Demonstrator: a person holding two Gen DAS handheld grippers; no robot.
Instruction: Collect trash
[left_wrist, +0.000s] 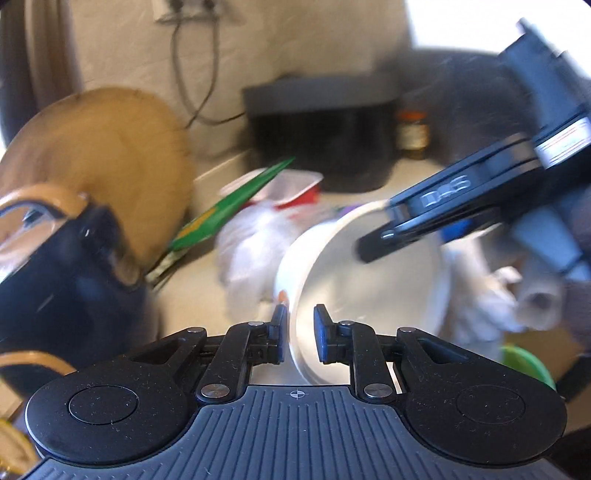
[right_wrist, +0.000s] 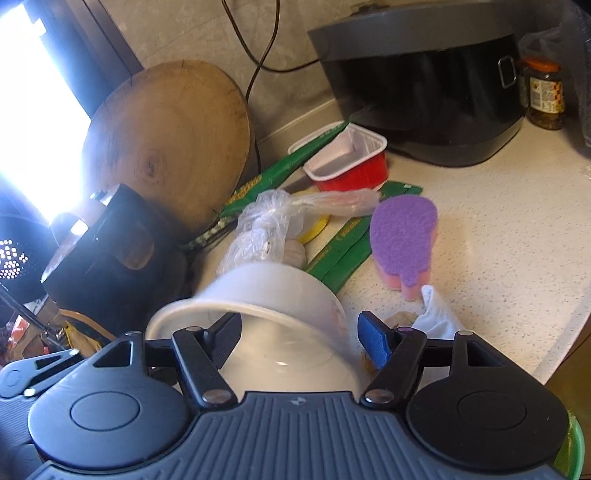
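Right now your left tongs (left_wrist: 300, 334) are pinched narrow over the rim of the white bowl (left_wrist: 364, 291), one pad outside the wall and one inside, so you are holding it tipped on its side with the mouth turned toward your right. Your right tongs (right_wrist: 299, 338) stand wide, one finger reaching inside the bowl's mouth and the blue-padded one outside the wall, gripping nothing that I can see. From the right wrist view the bowl (right_wrist: 280, 325) lies directly ahead of those tongs and almost against them, its rim running left to right across the fingers, so the right hand is the one placed to reach in or take over; whether it touches the wall I cannot tell. What the coming move turns on, I judge, is that open mouth facing the right tongs: come in along the bowl's axis, not across the rim. Beyond the bowl on the worktop (right_wrist: 480, 221) wait the clear bag (right_wrist: 280, 218), the red tray (right_wrist: 347, 162), the green wrappers (right_wrist: 340, 251) and the purple sponge (right_wrist: 402, 236), with crumpled tissue (right_wrist: 436, 314) just right of the bowl. The left view is blurred, so finer detail there is lost.
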